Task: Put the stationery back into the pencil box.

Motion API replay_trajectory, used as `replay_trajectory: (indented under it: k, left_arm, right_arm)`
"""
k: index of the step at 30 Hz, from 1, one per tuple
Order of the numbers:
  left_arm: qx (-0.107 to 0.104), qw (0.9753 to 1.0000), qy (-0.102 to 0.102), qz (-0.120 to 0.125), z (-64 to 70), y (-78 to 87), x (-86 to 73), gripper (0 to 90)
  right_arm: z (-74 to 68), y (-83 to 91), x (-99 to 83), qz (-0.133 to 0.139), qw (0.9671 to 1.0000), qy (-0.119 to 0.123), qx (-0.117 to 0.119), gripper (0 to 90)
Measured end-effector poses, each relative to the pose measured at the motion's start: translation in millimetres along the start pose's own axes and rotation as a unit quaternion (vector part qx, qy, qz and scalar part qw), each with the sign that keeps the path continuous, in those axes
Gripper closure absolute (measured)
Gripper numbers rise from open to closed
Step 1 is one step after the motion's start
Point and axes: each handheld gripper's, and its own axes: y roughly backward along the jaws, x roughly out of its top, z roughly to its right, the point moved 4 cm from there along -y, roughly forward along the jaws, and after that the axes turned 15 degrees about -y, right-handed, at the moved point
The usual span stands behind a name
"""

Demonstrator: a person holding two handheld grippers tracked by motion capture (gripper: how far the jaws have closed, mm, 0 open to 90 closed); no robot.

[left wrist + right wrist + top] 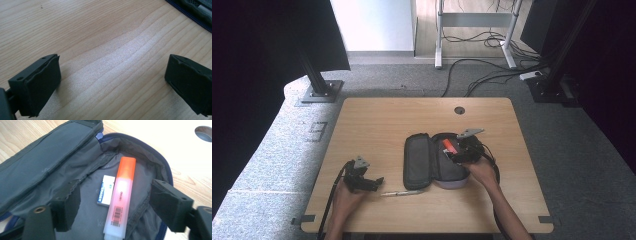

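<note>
**Right gripper over the open case, left gripper low on the bare wood**

The dark grey fabric pencil case (432, 160) lies unzipped and spread flat near the middle of the light wooden table (377, 120), lid half to the left, tray half to the right. The right gripper (458, 150) hovers over that right half, jaws spread wide and gripping nothing. Its own view looks straight down into the case (50, 160): an orange highlighter with a translucent barrel and barcode label (121, 195) lies lengthwise on the lining between the two jaws, touching neither, and a small white eraser in a blue-and-white sleeve (106, 190) lies just beside it, on its left in this view.

Over at the near left of the table, the left gripper (371, 183) sits low above the wood, jaws wide apart, bare grain (107, 50) between them and a strip of the case's zip edge (190, 15) in the upper right corner of its view. Just beyond its tips, between it and the case, lies a thin silvery pen or pencil (402, 192), too small in the high view to say which.
</note>
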Motion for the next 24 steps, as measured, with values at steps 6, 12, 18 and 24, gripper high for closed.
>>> replay_trajectory:
  k: [6,12,18,24]
  left_arm:
    - [0.0,1.0,0.0,0.0,0.0,0.0,0.0,0.4]
    - [0.0,1.0,-0.001,0.0,-0.1,0.1,0.0,0.4]
    - [0.0,1.0,0.001,0.0,0.0,0.1,0.0,0.5]
    - [0.001,1.0,0.001,0.0,0.1,0.1,-0.1,0.5]
  right_arm:
    - [-4.3,8.3,-5.4,0.008,1.0,0.003,-0.004,17.3]
    - [-11.3,18.2,-9.7,0.011,0.9997,0.019,-0.007,13.0]
    - [-13.4,29.1,-13.7,0.016,0.9996,0.025,-0.004,8.0]
    - [-9.9,40.2,-23.3,0.014,0.9995,0.025,-0.011,0.8]
